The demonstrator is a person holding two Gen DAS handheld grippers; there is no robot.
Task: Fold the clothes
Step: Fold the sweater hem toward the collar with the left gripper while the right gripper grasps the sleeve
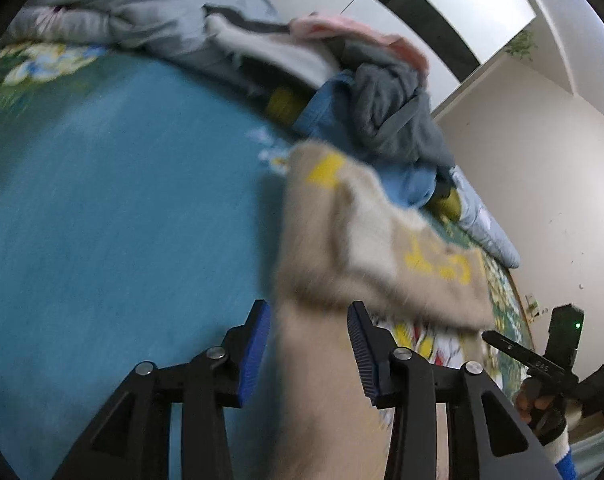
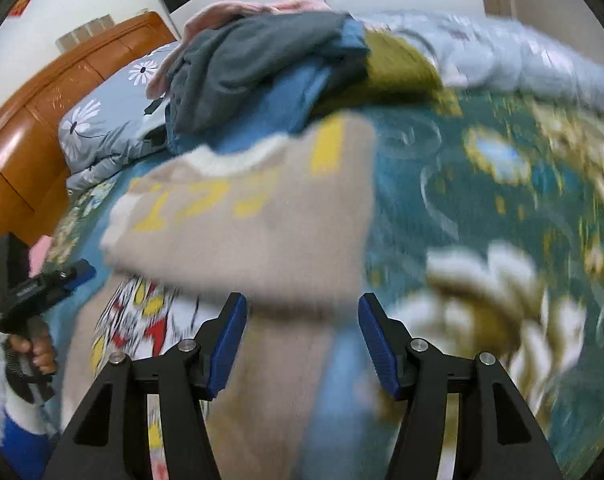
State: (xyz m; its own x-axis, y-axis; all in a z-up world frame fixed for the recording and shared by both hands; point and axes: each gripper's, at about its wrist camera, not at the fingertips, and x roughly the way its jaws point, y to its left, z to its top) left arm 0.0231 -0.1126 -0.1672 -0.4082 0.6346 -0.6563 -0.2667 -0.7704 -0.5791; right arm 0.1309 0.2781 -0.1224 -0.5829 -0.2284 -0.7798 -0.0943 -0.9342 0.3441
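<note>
Claws spread wide over a beige sweater on the bed.
Left wrist view: left claw (image 1: 310, 344) released, blue pads apart, beige sweater (image 1: 342, 240) with yellow letters running between them on the teal bedspread (image 1: 101, 200). Right wrist view: right claw (image 2: 302, 336) likewise released over the sweater (image 2: 253, 232); clothes pile (image 2: 261, 72) behind.

At my ten o'clock stands the orange wooden headboard (image 2: 41, 120), a daisy-print pillow (image 2: 101, 124) just beside it, the teal flowered bedspread (image 1: 101, 208) spreading under everything toward six.
</note>
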